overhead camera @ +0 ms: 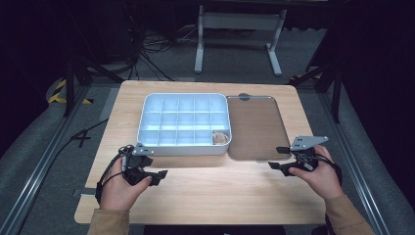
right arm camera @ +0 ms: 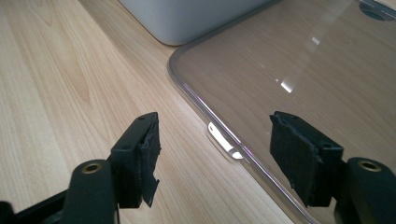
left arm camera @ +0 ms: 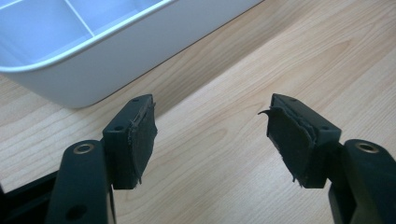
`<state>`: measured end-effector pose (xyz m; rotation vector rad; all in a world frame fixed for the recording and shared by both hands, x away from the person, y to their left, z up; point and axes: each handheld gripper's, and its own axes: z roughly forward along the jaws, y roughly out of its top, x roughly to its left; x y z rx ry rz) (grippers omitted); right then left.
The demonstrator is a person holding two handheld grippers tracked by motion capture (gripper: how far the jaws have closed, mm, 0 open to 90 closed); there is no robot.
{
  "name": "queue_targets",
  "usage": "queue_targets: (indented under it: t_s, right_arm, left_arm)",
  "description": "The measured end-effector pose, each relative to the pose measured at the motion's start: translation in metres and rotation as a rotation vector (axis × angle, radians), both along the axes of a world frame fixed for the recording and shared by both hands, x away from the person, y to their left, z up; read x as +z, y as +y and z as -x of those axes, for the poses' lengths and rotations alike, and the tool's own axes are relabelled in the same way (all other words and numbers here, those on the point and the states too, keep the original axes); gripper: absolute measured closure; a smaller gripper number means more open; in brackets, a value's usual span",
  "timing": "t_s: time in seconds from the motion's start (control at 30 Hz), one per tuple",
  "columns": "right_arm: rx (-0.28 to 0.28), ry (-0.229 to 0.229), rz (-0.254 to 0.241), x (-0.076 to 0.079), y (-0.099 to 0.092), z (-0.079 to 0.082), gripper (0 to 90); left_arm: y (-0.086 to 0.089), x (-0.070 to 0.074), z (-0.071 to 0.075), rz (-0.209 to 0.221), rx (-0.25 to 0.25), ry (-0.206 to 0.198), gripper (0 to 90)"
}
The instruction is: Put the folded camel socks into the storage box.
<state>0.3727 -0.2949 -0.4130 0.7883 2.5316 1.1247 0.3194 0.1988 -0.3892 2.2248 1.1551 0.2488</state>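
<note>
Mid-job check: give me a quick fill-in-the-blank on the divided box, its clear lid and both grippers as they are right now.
1. The clear lid lies flat on the table to the ____ of the white divided box in the high view.
2. The jaws of the right gripper stand ____.
3. The left gripper holds ____.
4. A small tan thing sits in the box's near-____ compartment.

Missing words: right; open; nothing; right

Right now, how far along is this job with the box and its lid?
Done: the clear lid lies off, beside the white compartment box, one small item inside. In hand: nothing; the right gripper straddles the lid's edge, open. Left: grasping the lid.
</note>
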Motion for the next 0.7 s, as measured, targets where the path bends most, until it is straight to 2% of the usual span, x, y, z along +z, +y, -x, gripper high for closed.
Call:
queue_targets:
  t_s: [0.2, 0.4, 0.7]
  right_arm:
    - [-0.048, -0.010, -0.047, -0.023, -0.015, 0.000, 34.0]
    - [-0.105, 0.004, -0.038, -0.043, -0.030, -0.002, 34.0]
    - [-0.146, 0.028, -0.015, -0.055, -0.040, 0.005, 33.3]
  left_arm:
    - [0.004, -0.007, -0.003, 0.022, 0.024, 0.001, 33.5]
    - [0.011, -0.018, -0.008, 0.027, 0.052, 0.020, 33.6]
    - [0.015, -0.035, -0.013, 0.014, 0.059, 0.039, 33.3]
